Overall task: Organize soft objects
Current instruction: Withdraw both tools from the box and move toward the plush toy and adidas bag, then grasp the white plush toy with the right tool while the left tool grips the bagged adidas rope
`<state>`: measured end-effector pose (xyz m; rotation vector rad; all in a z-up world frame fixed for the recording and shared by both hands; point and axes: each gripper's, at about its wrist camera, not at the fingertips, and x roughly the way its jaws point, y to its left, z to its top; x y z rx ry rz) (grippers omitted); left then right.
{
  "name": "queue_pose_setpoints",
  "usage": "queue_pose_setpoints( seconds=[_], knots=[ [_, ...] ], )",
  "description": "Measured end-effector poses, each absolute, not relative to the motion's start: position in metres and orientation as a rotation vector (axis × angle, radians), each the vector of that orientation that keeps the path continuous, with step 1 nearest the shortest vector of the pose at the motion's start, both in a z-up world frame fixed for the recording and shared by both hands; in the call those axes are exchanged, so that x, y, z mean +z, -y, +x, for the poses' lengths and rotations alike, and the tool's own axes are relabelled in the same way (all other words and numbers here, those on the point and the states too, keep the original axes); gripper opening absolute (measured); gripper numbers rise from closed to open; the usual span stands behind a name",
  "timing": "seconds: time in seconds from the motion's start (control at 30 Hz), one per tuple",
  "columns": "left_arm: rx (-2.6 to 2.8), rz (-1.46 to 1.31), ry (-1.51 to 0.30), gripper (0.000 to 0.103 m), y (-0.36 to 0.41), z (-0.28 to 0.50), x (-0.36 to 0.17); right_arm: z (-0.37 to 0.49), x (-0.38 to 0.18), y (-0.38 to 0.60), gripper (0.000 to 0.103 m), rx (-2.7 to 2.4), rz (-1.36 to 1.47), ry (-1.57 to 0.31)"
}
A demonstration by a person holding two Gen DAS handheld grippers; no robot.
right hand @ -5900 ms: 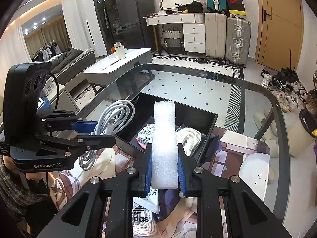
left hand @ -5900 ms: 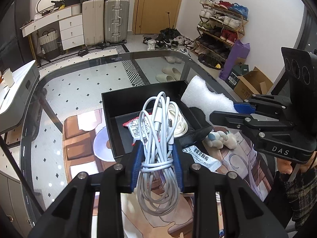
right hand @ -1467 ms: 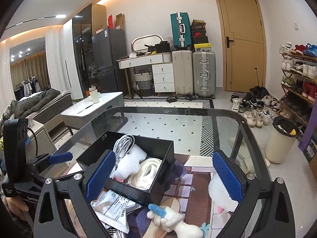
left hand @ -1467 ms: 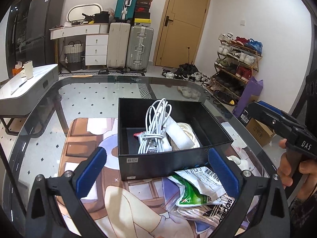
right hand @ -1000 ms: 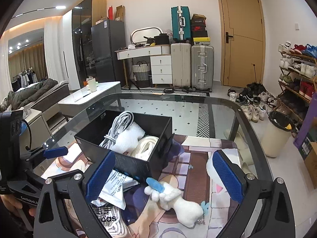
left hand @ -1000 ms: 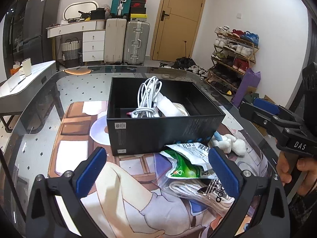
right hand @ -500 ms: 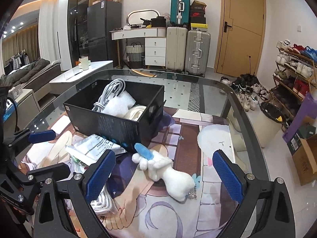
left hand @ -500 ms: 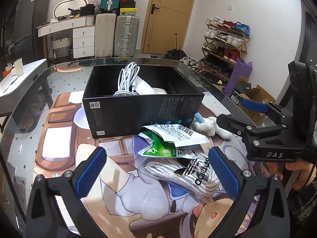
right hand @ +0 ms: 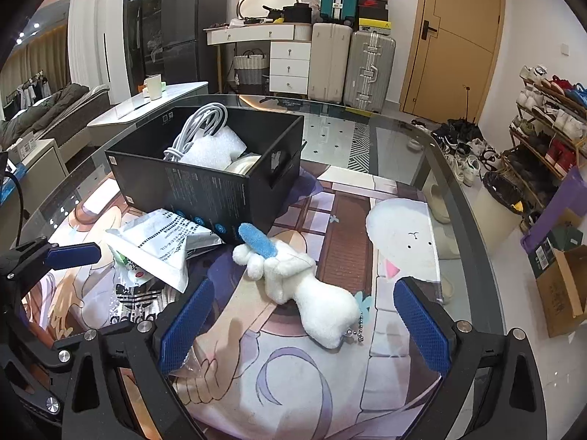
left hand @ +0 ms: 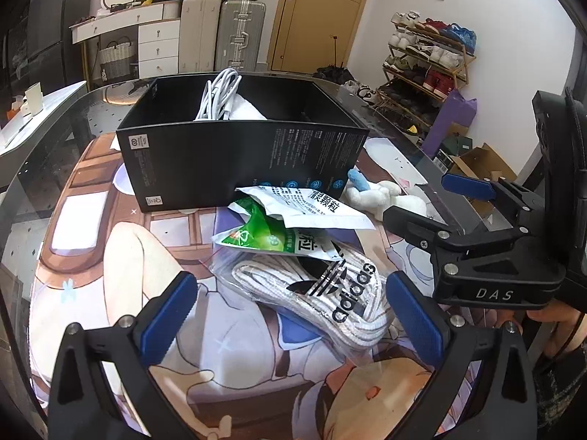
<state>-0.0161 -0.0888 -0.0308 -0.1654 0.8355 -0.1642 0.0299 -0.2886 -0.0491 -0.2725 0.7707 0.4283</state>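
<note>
- Right wrist view: your right gripper (right hand: 304,324), jaws wide apart, has the white plush toy with a blue ear (right hand: 293,278) at 12 o'clock, long axis 10-to-4.
- Your left gripper (left hand: 291,315), jaws also apart, faces the bagged white rope (left hand: 312,293).

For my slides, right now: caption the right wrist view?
Open right gripper poised over white plush toy beside the black box.

Black box (right hand: 205,187): matt card, printed with small white text. Cable bundle (right hand: 200,128): smooth white plastic sheathing. Foam block (right hand: 216,148): white, rough and pebbled. Plush toy (right hand: 301,284): white fluffy pile with a blue fleecy part and a metal bead chain. Sachets (left hand: 290,220): glossy crinkled foil or plastic film, green and white. Laces (left hand: 312,293): woven white cord in a clear glossy bag. Table (right hand: 400,139): glossy glass. Mat (left hand: 146,256): smooth printed surface. Left gripper (left hand: 290,317) and right gripper (right hand: 304,324): matt black plastic, blue ribbed pads, metal screws.
</note>
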Motion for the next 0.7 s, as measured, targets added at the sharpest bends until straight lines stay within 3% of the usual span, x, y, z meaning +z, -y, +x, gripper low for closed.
queue_pose_setpoints(
  seconds=[0.7],
  knots=[
    [-0.039,-0.156,-0.897,0.103,0.123,0.001,-0.043,0.054,-0.065,0.294,0.1,0.418,-0.332,-0.884]
  ],
)
